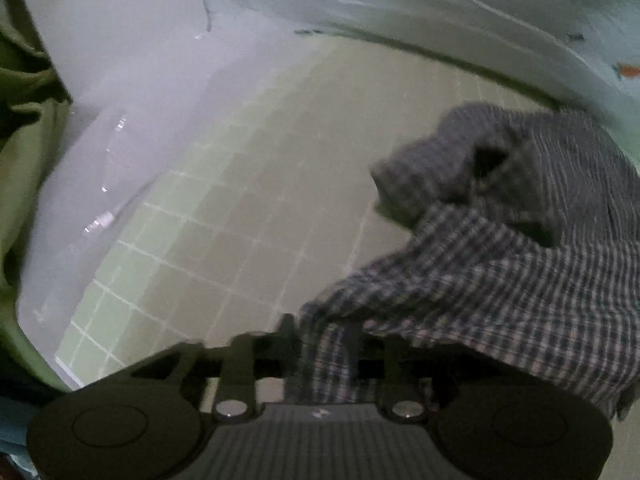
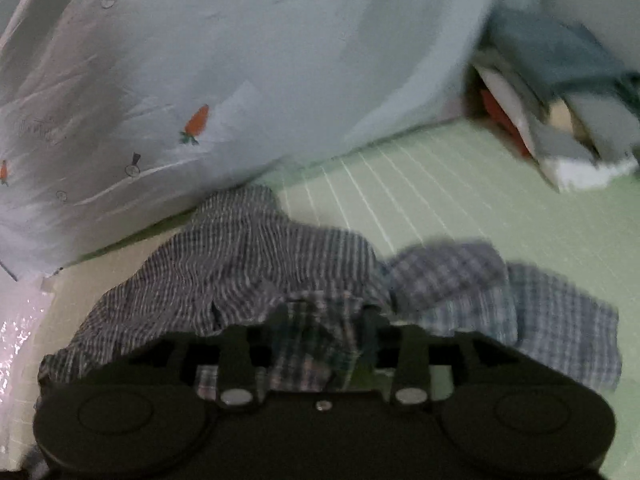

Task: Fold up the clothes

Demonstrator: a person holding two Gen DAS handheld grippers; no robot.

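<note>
A blue-and-white plaid shirt [image 1: 500,264] lies crumpled on a pale green checked sheet [image 1: 240,208]. In the left wrist view its edge runs down between the fingers of my left gripper [image 1: 320,344], which is shut on it. In the right wrist view the same plaid shirt [image 2: 248,256] is bunched in front, and my right gripper [image 2: 320,332] is shut on a fold of it. The fingertips of both grippers are largely hidden by cloth.
A pale blue quilt with carrot prints [image 2: 192,80] rises behind the shirt and also shows in the left wrist view [image 1: 440,4]. A stack of folded clothes [image 2: 560,96] sits at the far right. A green cloth [image 1: 24,120] hangs at the left.
</note>
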